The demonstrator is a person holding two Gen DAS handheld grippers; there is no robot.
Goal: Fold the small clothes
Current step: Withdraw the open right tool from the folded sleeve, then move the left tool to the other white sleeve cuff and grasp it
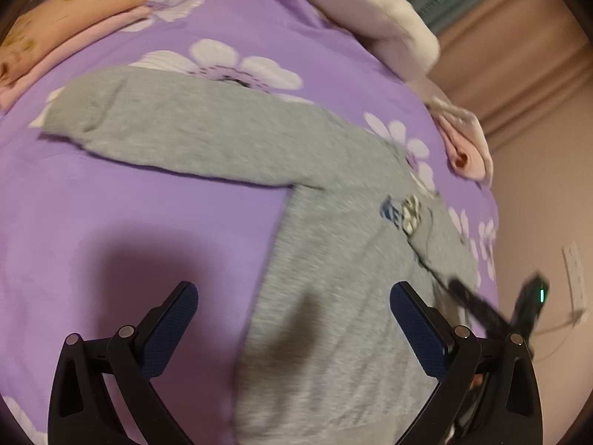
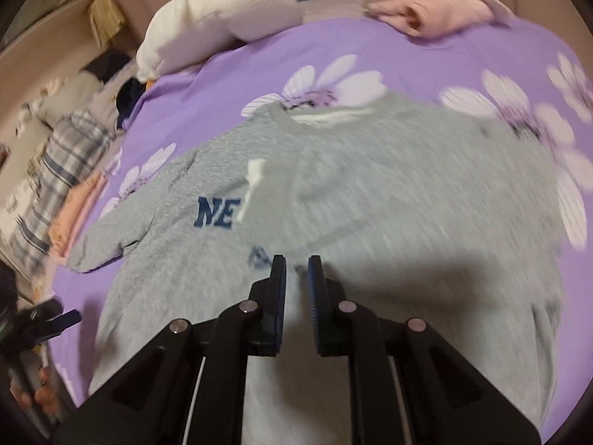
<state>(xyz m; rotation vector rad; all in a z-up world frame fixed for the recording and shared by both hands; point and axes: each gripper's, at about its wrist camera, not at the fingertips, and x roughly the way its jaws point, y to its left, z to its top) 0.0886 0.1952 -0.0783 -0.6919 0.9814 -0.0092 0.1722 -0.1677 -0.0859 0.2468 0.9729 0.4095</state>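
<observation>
A grey sweatshirt [image 2: 389, 185] with blue letters [image 2: 215, 217] lies spread on the purple flowered bed sheet [image 2: 241, 74], neckline at the far side. One part is folded across its chest. My right gripper [image 2: 297, 272] sits low over the near hem, jaws almost together with a ridge of grey cloth pinched between the pads. In the left wrist view the sweatshirt [image 1: 333, 278] stretches one sleeve [image 1: 185, 129] to the left. My left gripper [image 1: 293, 296] hovers open above the garment's side edge, holding nothing. The right gripper [image 1: 493, 319] shows blurred at the garment's right side.
Folded pink clothes [image 2: 437, 15] and a white cushion [image 2: 207, 22] lie at the bed's far edge. An orange and pink folded stack [image 1: 55, 33] sits far left, and plaid cloth [image 2: 63, 163] lies beside the bed. The bed drops off at the right [image 1: 496, 222].
</observation>
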